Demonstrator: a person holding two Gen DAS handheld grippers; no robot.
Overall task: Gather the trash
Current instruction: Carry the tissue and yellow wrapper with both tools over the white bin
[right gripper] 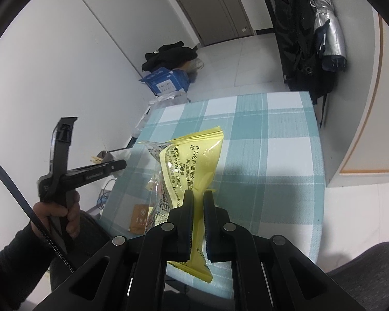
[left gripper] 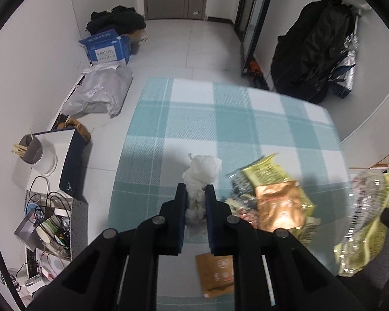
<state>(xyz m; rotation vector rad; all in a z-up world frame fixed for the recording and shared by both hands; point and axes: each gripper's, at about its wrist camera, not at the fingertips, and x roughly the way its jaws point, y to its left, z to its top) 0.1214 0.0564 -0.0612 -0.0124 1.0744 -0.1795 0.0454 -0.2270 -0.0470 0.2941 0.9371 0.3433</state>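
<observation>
— Checked cloth covered the surface (left gripper: 246, 119); how far had the collecting got?

— Partway. The right gripper (right gripper: 198, 198) had its fingers clamped on a yellow wrapper (right gripper: 194, 160), long axis running away from the camera. The left gripper (left gripper: 196, 191) pinched a crumpled tissue (left gripper: 202, 173), standing upright. More wrappers (left gripper: 272, 194) and a brown sachet (left gripper: 215, 274) lay uncollected.

Black gripper (left gripper: 196, 190), round silver screws, seemingly dark sleeve (right gripper: 15, 243)
</observation>
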